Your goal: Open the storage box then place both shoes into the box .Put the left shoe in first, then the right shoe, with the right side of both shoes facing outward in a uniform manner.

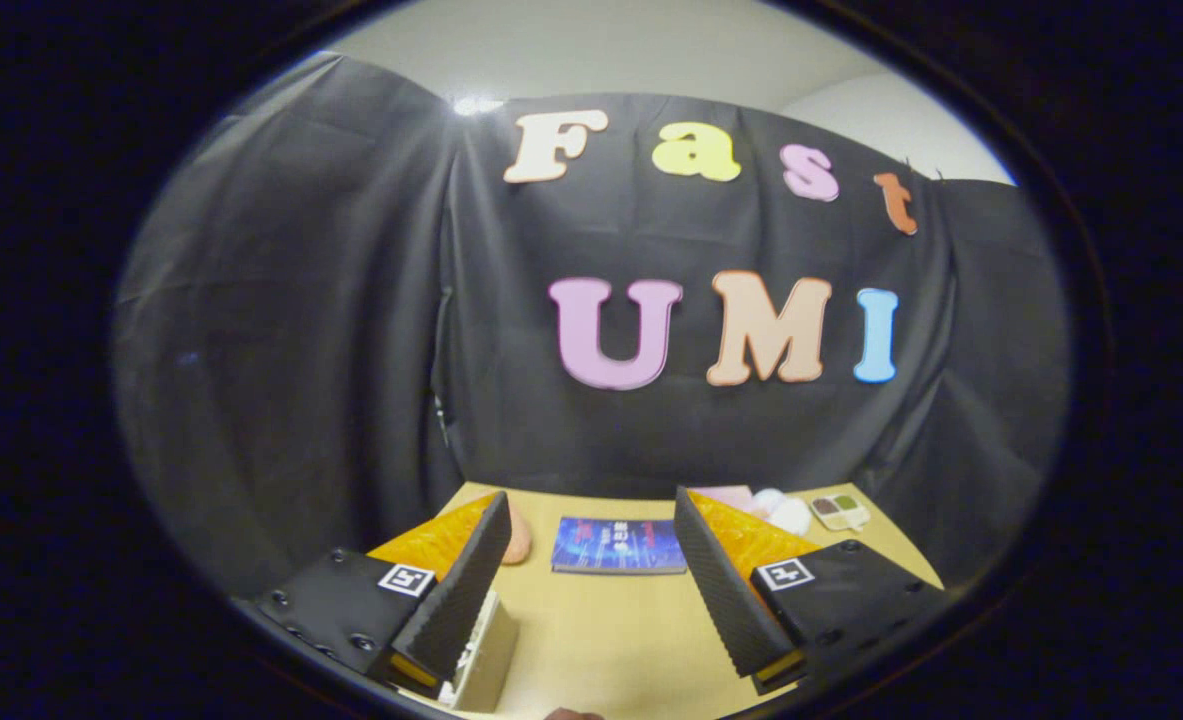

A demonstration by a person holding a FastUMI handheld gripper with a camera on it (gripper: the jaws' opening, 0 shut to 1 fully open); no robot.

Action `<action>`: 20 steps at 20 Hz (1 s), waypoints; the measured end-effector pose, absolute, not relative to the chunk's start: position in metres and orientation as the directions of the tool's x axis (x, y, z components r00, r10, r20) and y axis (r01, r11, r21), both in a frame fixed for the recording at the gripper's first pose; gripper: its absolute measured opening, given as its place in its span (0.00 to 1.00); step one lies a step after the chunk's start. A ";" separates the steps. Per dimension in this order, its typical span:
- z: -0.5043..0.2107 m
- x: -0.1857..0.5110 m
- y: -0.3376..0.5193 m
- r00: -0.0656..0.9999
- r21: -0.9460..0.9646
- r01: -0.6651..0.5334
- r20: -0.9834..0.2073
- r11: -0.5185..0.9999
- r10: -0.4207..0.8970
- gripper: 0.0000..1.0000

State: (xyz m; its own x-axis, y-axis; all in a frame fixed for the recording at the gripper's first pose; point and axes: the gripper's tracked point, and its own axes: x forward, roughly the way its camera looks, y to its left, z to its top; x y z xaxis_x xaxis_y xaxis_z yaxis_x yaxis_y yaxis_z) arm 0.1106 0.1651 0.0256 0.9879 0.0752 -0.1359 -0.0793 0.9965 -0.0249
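A ceiling light [476, 104] glares at about eleven o'clock, leaving the black cloth [301, 350] dim and the wooden table [611, 625] evenly lit. Fisheye bending curves the rim, and detail softens from three to nine o'clock.

We see a light wooden table [601, 630] before black cloth [301, 350]. On it lies a dark blue book [618, 545] with pale lettering, a white lump [789, 514], and a small cream tray [839, 511] with brown and green fillings.
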 end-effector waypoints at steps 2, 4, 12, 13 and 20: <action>0.041 0.108 0.139 0.994 -0.039 -0.061 -0.098 0.997 0.057 1.00; 0.047 0.107 0.117 0.996 -0.065 -0.048 -0.084 0.997 0.043 1.00; 0.050 0.091 0.065 0.997 -0.062 -0.029 -0.071 0.998 0.025 1.00; 0.050 0.089 0.060 0.997 -0.065 -0.027 -0.067 0.998 0.023 1.00; 0.047 0.073 0.026 0.997 -0.088 -0.026 -0.072 0.996 0.020 1.00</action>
